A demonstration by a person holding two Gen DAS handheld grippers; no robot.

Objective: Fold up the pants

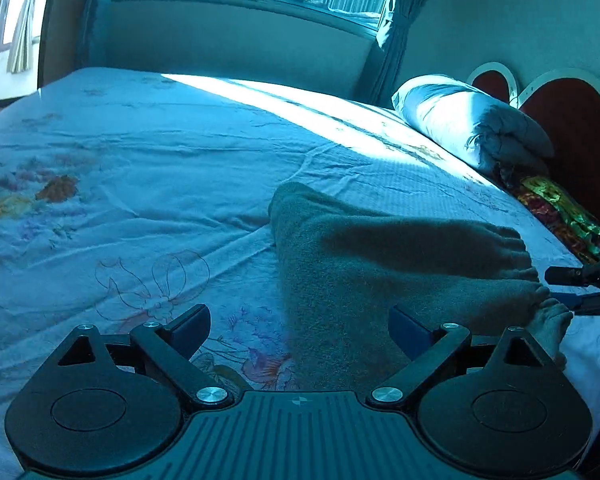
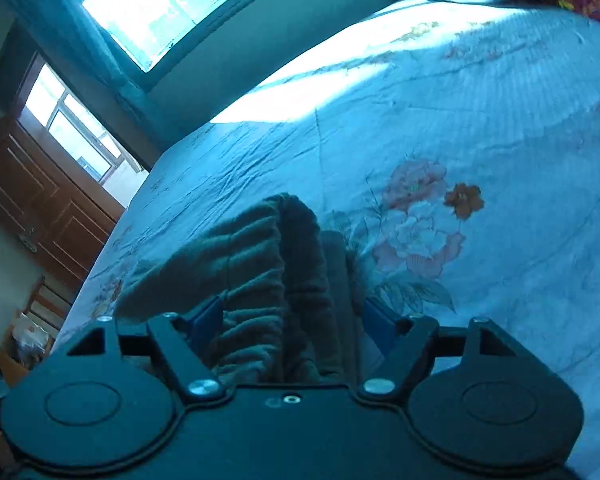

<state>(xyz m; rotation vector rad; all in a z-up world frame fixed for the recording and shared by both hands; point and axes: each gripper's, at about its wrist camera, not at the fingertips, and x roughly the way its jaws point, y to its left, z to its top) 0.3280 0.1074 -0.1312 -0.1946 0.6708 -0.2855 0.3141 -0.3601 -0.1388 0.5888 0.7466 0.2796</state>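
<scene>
Pants (image 1: 380,264), grey fleece, on floral bed (image 1: 140,168).
Right gripper (image 2: 288,320) jaws clamping gathered waistband; left gripper (image 1: 300,332) jaws wide; open sheet toward 10 o'clock.

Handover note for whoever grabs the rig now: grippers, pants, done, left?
Left gripper: open, empty, hovering over the near edge of the pants.
Right gripper: gathered waistband of the pants sits between its fingers; jaws only partly closed.
Pants lie on the floral bedsheet, bunched, lengthwise fold apparently made.
Left: flatten, fold again, smooth.
</scene>
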